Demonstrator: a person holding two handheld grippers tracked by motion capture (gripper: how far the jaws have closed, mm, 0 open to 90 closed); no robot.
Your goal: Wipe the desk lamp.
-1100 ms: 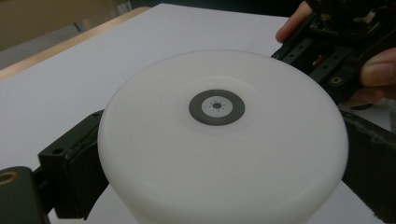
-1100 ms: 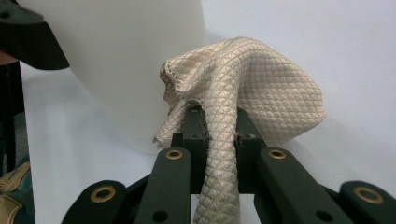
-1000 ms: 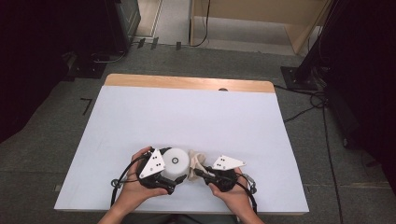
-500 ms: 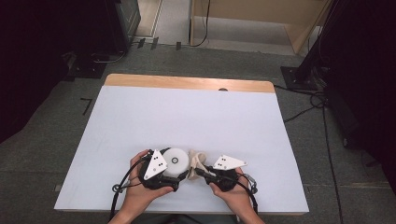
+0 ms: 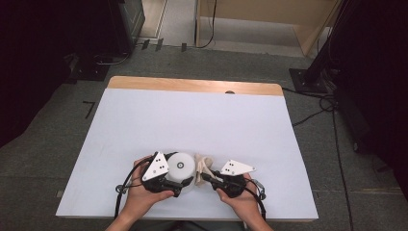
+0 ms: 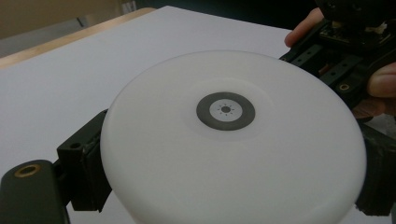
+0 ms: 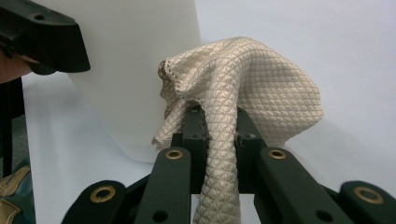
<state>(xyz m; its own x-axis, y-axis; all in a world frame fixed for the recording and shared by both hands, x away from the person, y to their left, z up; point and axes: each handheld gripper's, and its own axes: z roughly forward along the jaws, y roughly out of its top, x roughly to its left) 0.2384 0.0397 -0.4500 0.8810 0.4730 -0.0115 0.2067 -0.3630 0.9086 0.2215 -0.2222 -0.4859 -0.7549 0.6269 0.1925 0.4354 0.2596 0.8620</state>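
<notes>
A: Start nearest the bottom edge of the high view. What are the hands doing?

B: Both hands sit low at the frame's bottom centre. The left tongs (image 5: 185, 181) are clamped across a white round container (image 5: 181, 167), jaws on either side of its wall in the left gripper view. The right tongs (image 5: 206, 175) are pinched nearly closed on a beige quilted cloth (image 5: 203, 164), which bunches above the jaws in the right gripper view.

A: And where do the things stand?

B: Low centre of the white surface (image 5: 192, 120), container just left of the cloth, the two touching or very nearly so.

A: Which step, would you say?

B: Wiping, I judge: one hand steadies the container, the other brings the cloth to its side. Next it needs the cloth pressed on the wall and dragged round while the left grip stays firm.

A: Pose?

B: Forearms rise from the bottom, tongs angled inward towards each other.
</notes>
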